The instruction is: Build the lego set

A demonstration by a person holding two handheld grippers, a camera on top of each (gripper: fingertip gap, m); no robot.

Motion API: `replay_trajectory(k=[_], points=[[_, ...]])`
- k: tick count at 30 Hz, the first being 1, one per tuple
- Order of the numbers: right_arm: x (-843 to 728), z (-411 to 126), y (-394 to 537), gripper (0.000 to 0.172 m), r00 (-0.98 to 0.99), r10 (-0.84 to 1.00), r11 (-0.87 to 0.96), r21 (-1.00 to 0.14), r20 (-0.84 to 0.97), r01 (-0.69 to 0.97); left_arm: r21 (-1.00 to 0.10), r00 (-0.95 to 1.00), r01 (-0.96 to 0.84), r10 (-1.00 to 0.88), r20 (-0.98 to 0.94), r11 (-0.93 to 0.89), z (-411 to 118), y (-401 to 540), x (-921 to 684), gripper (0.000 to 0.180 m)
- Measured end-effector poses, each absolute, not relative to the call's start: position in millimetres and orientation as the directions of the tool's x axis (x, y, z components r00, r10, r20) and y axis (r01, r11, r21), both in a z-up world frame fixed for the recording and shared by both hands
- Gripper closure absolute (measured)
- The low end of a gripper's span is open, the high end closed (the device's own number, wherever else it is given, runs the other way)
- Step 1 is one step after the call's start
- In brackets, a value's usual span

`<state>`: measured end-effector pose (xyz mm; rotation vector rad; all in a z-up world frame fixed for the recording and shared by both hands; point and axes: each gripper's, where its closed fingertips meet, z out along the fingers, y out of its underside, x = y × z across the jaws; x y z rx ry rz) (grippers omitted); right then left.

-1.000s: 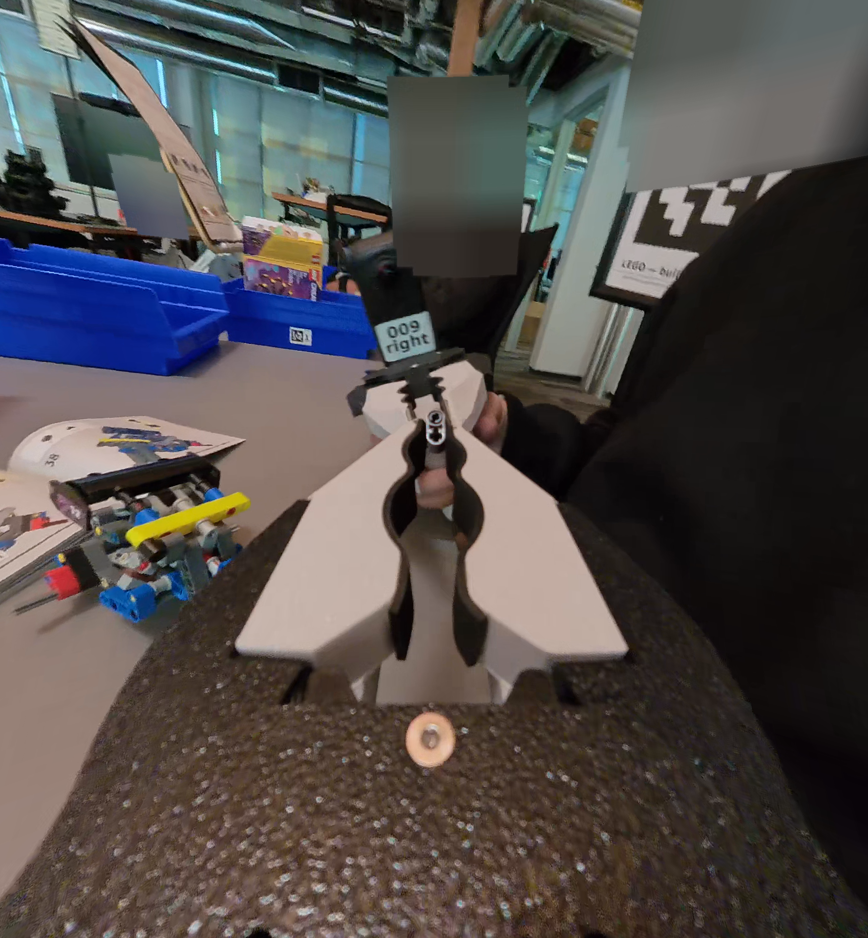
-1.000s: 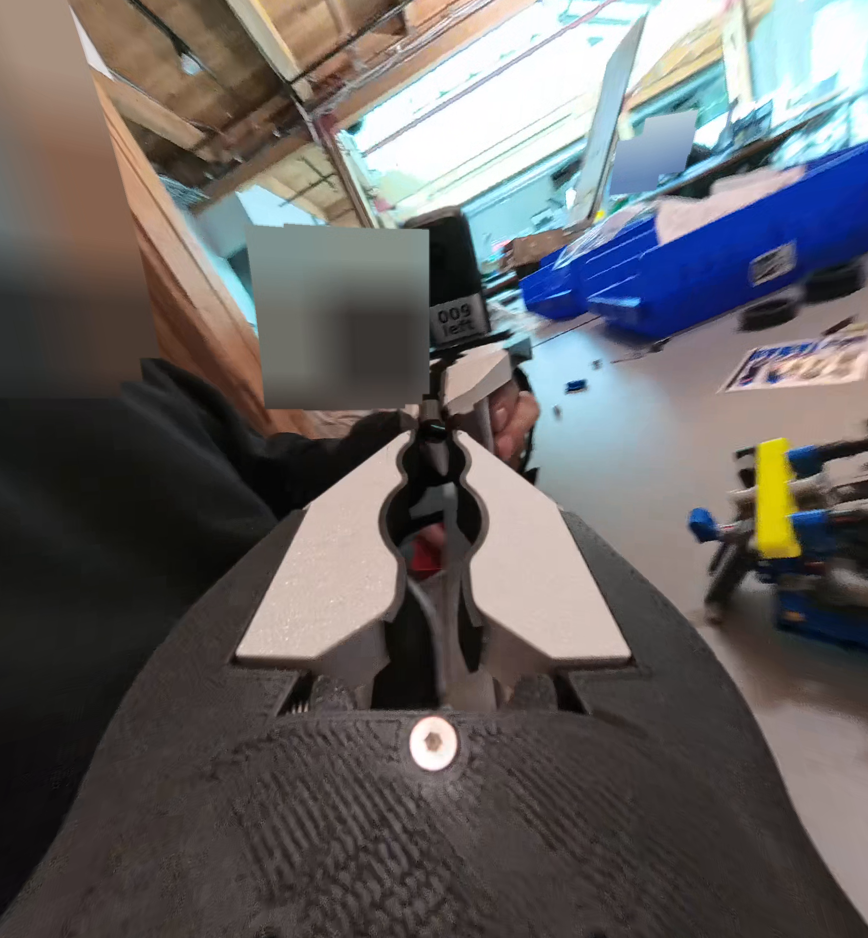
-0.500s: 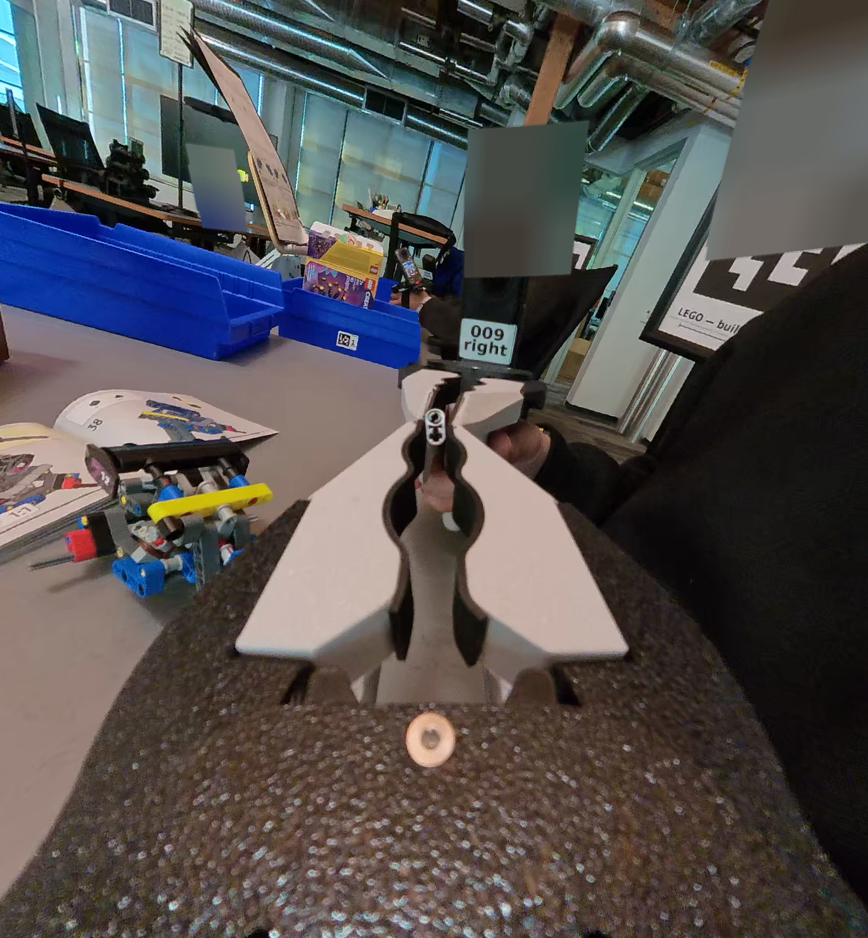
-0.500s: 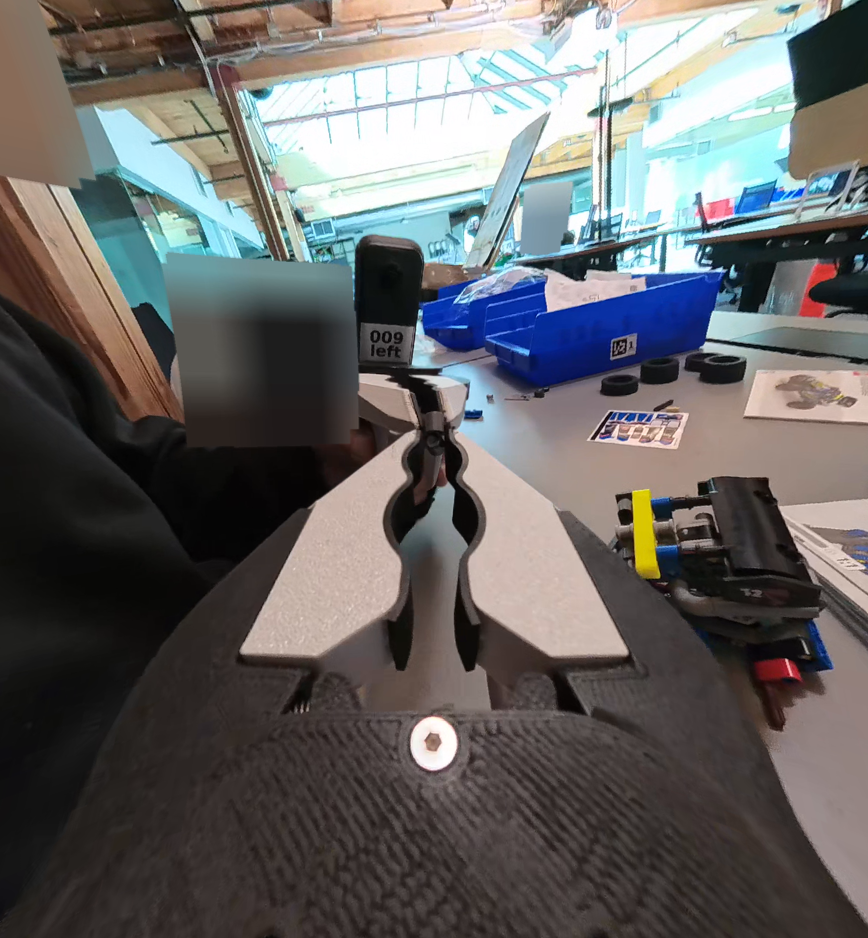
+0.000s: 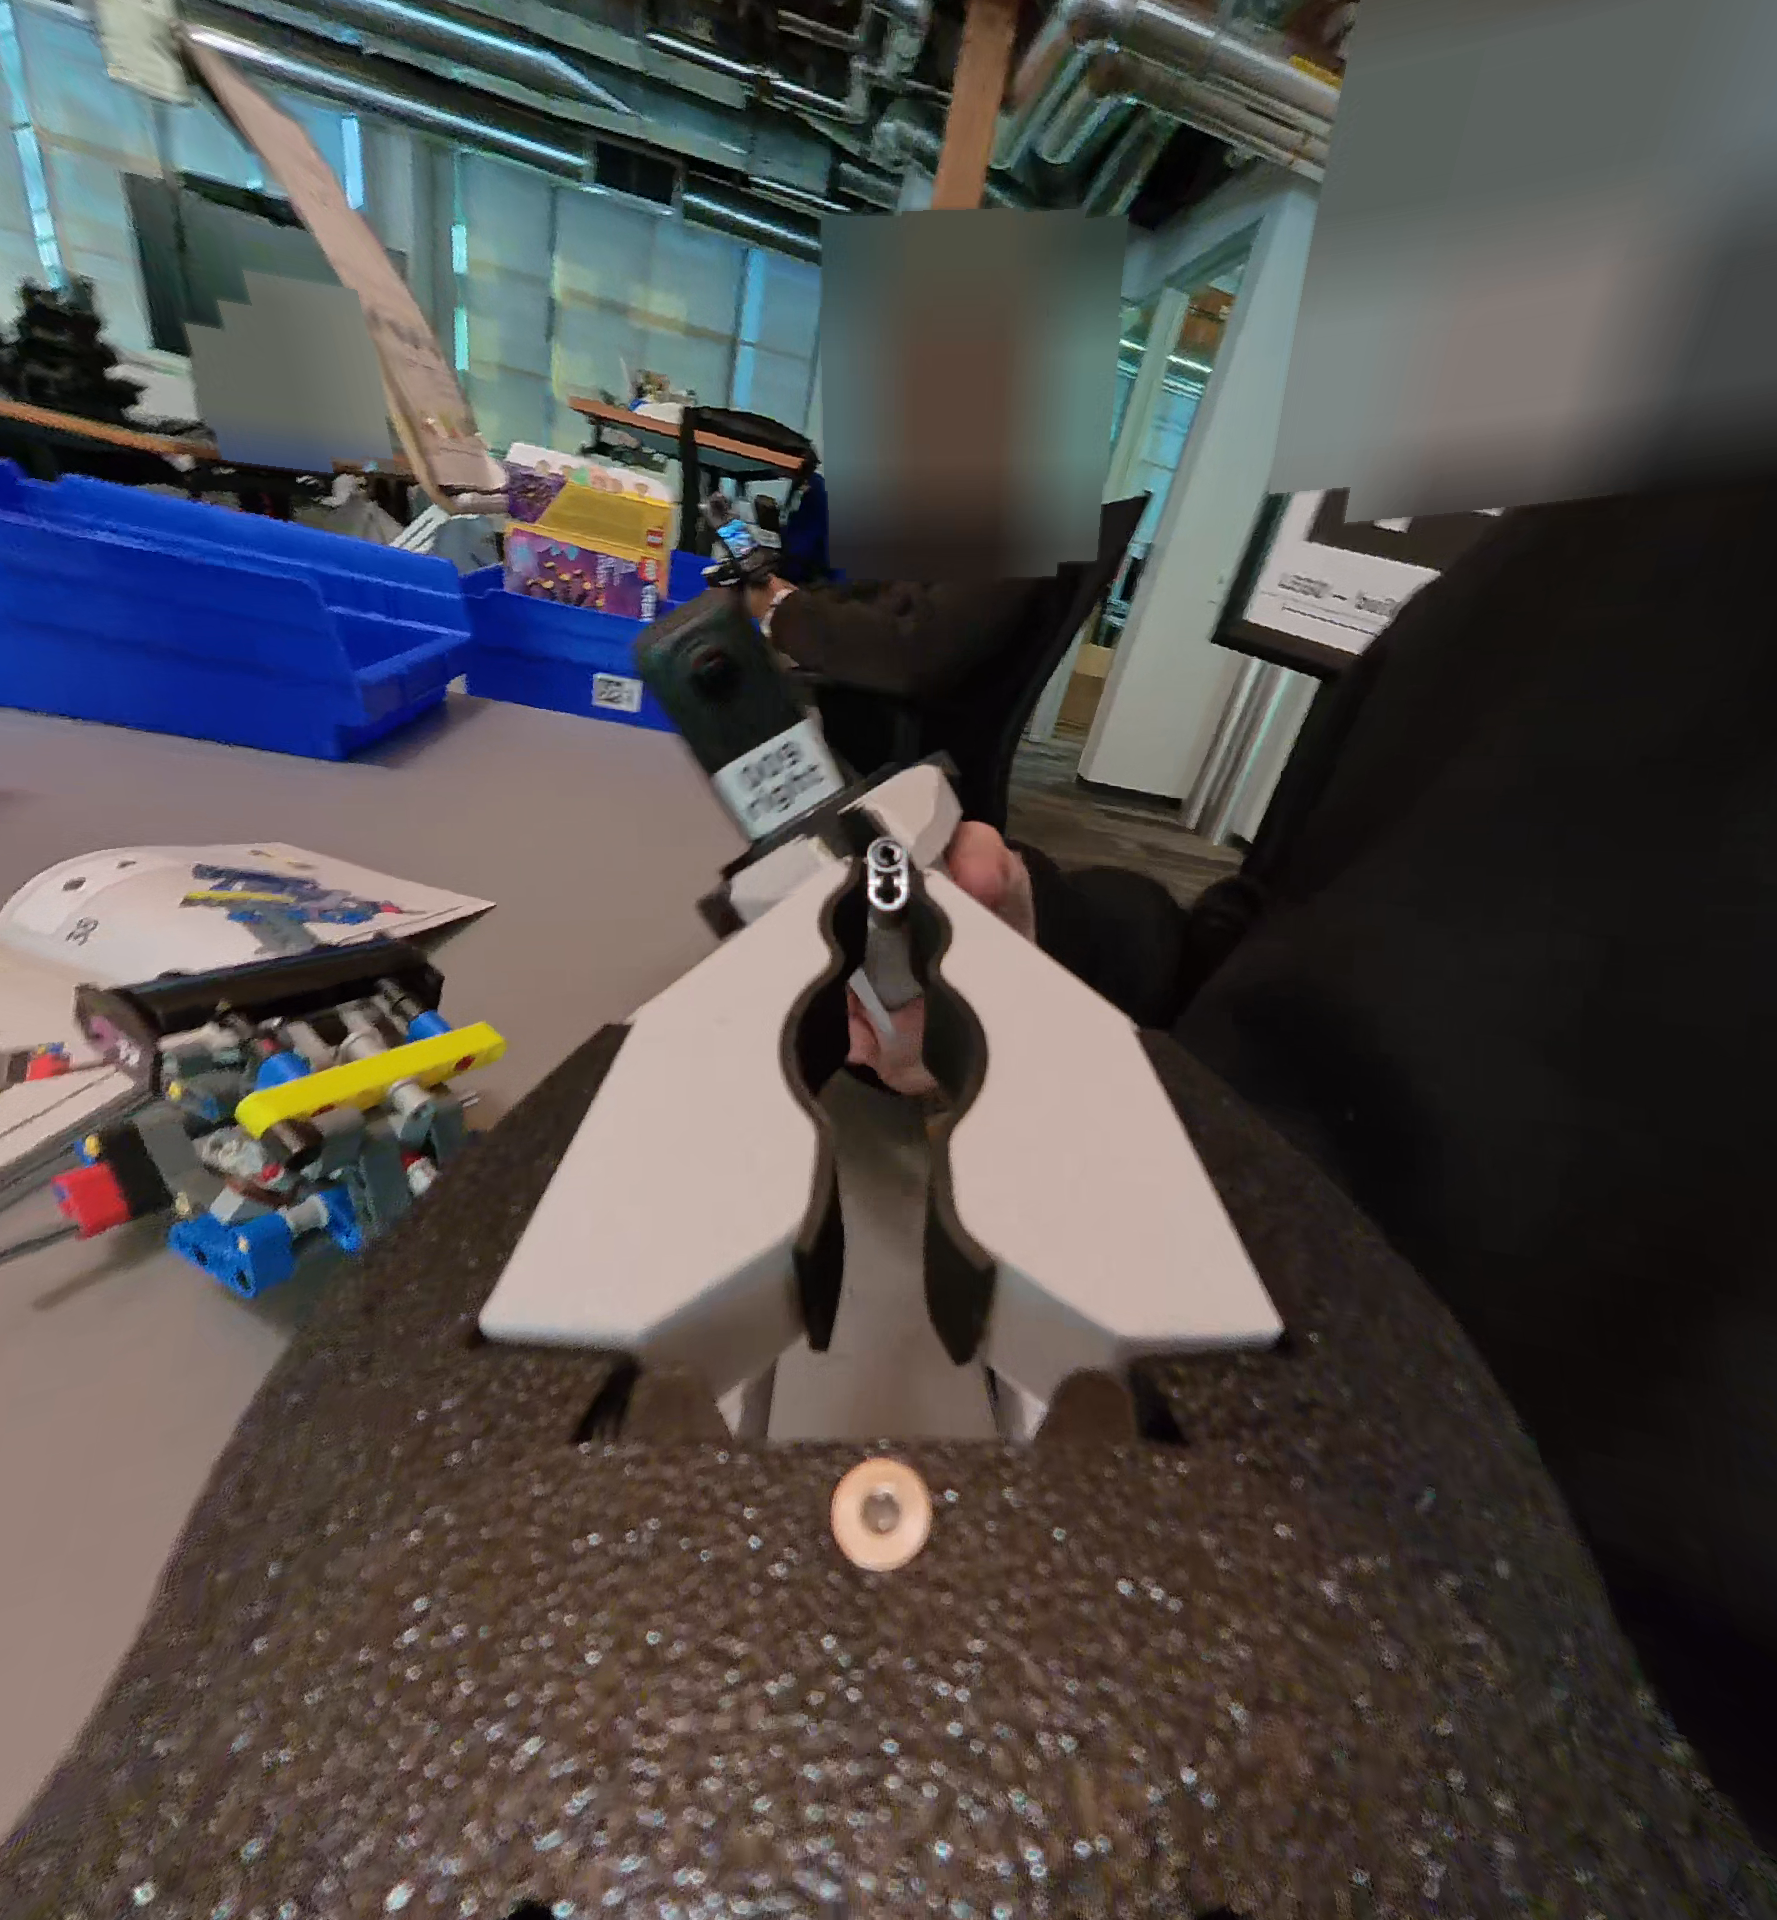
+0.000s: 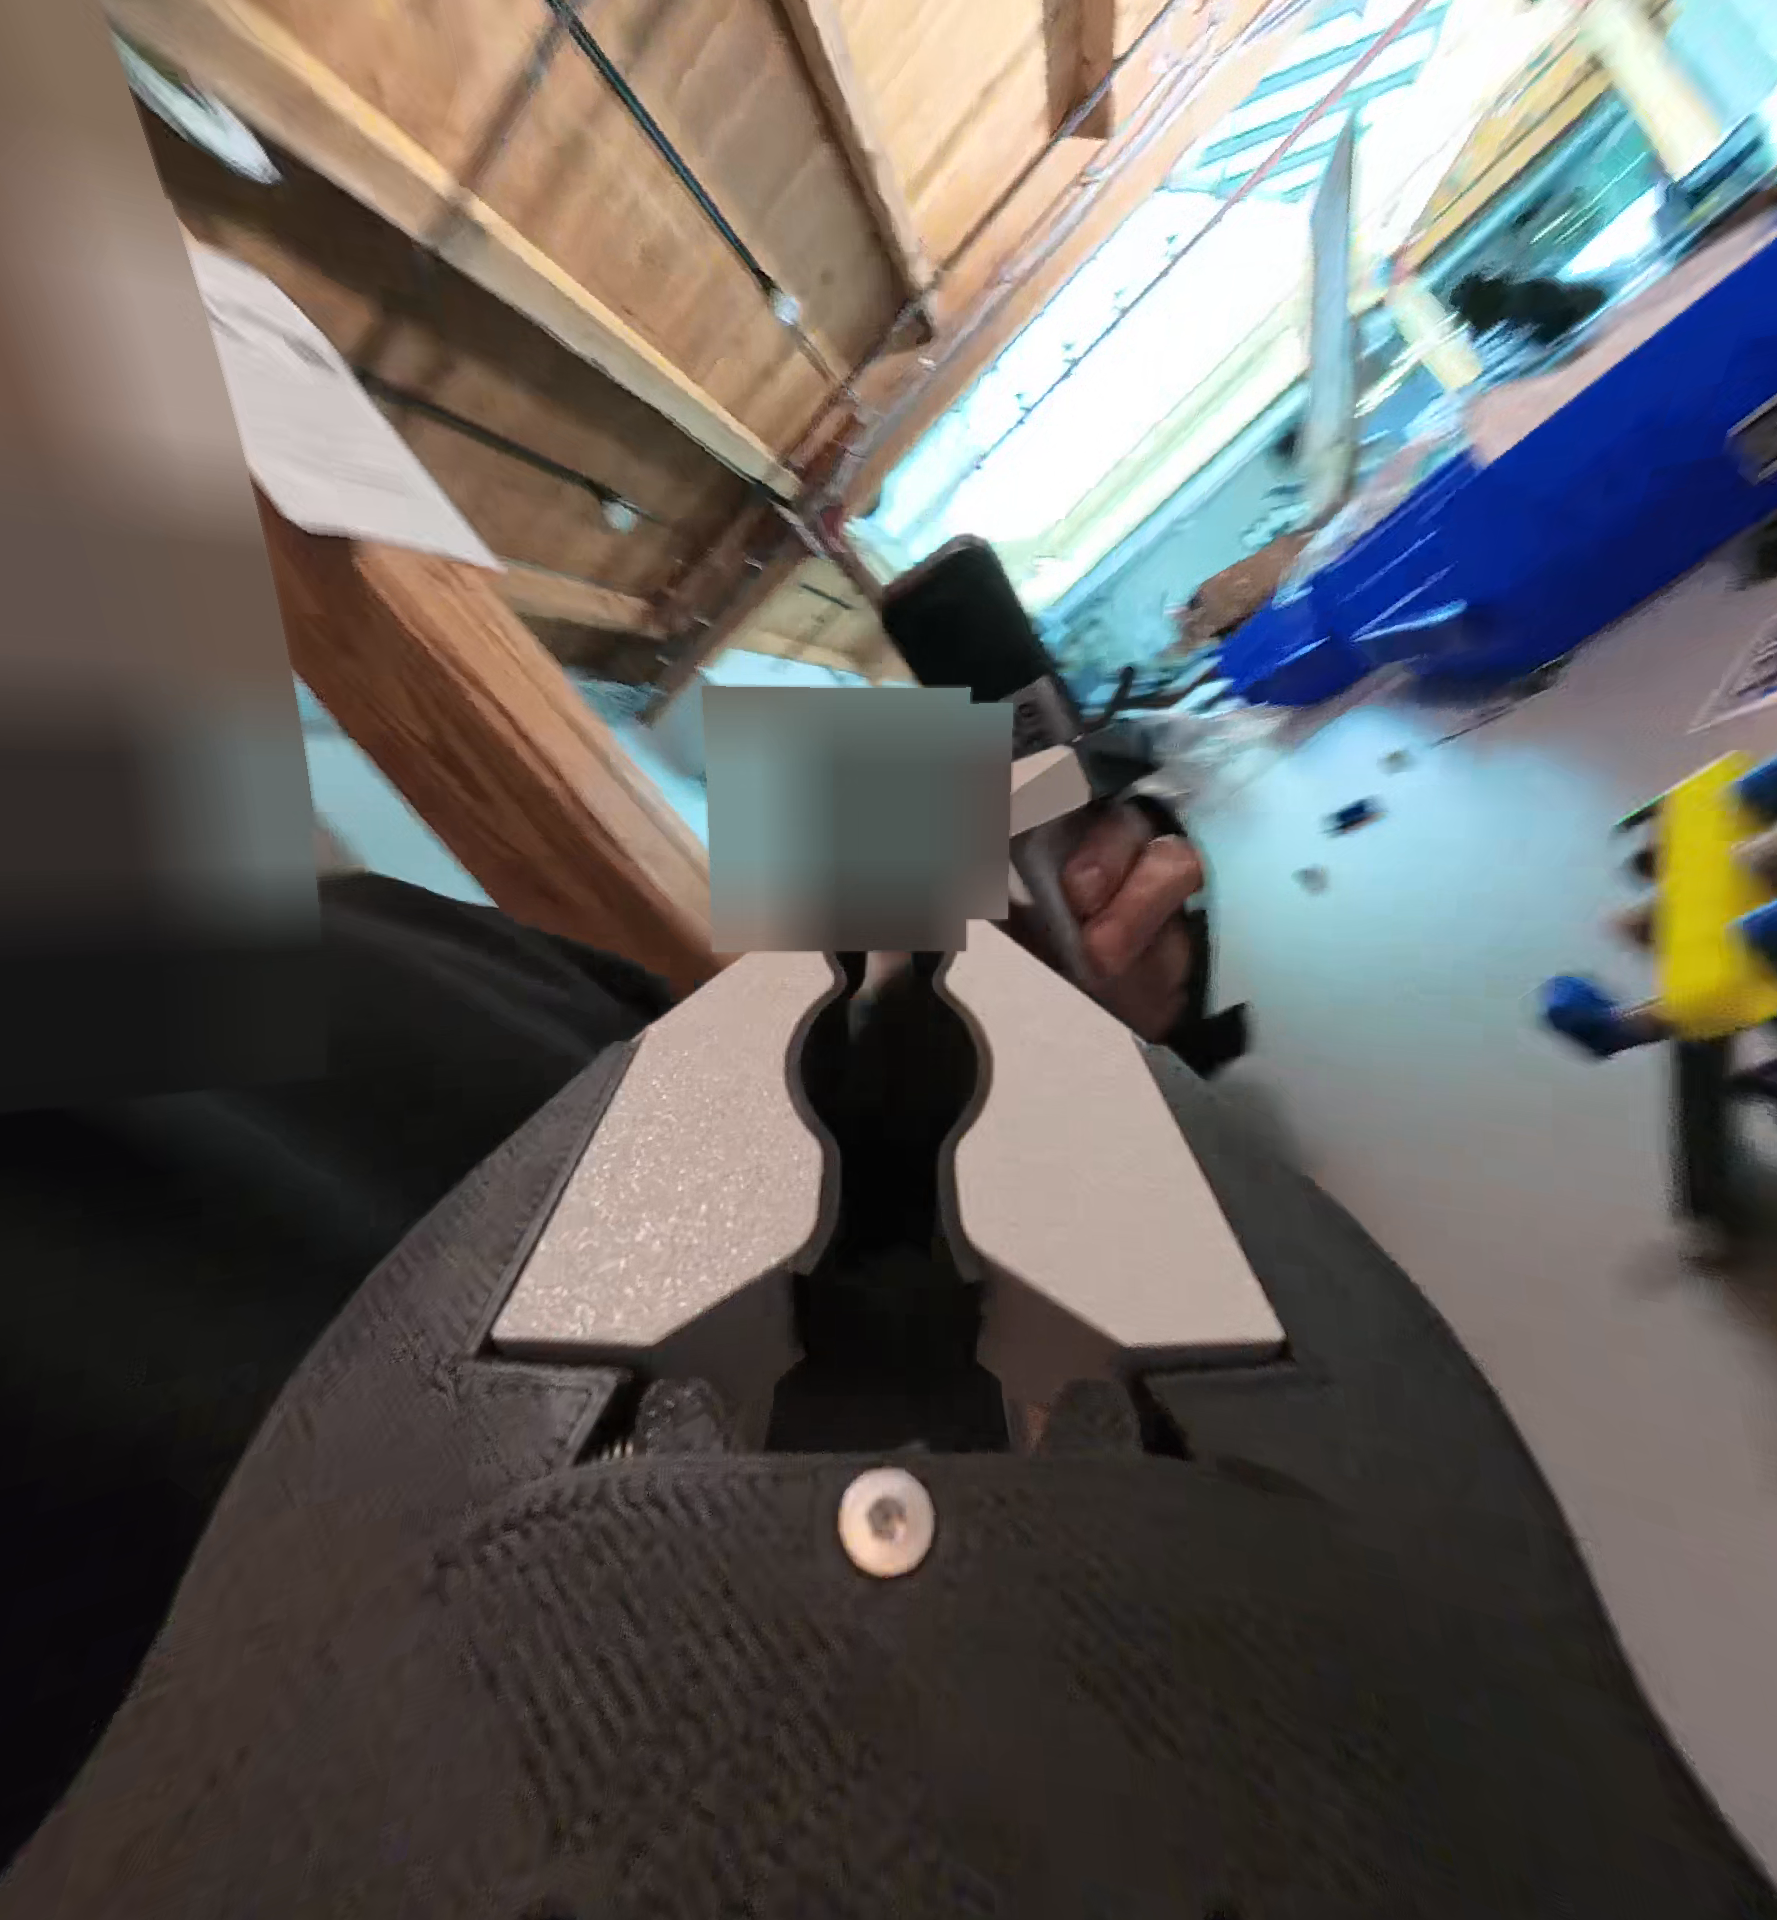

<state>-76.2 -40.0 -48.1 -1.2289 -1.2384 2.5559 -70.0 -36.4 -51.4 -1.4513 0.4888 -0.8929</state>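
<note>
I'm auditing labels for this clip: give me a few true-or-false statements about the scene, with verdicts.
1. The left claw is closed on a small grey piece at its tips. True.
2. A yellow beam sits on the brick model. True.
3. The bins at the table's far edge are red. False: the bins are blue.
4. The right claw shows its fingertips clearly in its own view. False: a blurred patch covers them.
5. The brick model lies inside a bin. False: it rests on the grey table, beside the booklets.
</note>
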Motion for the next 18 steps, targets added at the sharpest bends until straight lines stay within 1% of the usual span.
replay_trajectory(k=[2,3,6,11,14,16,18], points=[[-80.0,-50.9,-35.0,0.167,-0.646,0.549,-0.569,-0.803,-0.53,0.175,-0.955,0.62,0.262,-0.735,0.276,-0.138,-53.7,-32.2,-73.3,0.176],[-81.2,-51.2,-33.8,0.168,-0.626,0.614,-0.516,-0.845,-0.481,0.143,-0.95,0.626,0.279,-0.723,0.292,-0.142,-54.0,-30.8,-74.5,0.176],[-82.5,-51.3,-31.0,0.167,-0.581,0.716,-0.415,-0.905,-0.388,0.093,-0.945,0.65,0.297,-0.697,0.304,-0.136,-54.8,-27.7,-75.9,0.176],[-87.1,-48.9,-25.7,0.167,-0.509,0.8,-0.351,-0.936,-0.319,0.035,-0.93,0.682,0.344,-0.647,0.34,-0.125,-52.5,-22.6,-80.3,0.176],[-90.8,-49.2,-22.1,0.167,-0.456,0.848,-0.308,-0.951,-0.271,-0.007,-0.902,0.687,0.405,-0.603,0.406,-0.146,-53.2,-19.4,-83.8,0.176],[-91.4,-51.2,-21.8,0.166,-0.446,0.856,-0.298,-0.955,-0.263,-0.007,-0.889,0.681,0.429,-0.59,0.433,-0.158,-55.4,-19.0,-84.5,0.176],[-90.9,-54.8,-22.5,0.167,-0.445,0.863,-0.263,-0.965,-0.24,0.009,-0.903,0.692,0.404,-0.597,0.407,-0.147,-59.4,-19.8,-83.4,0.176]])
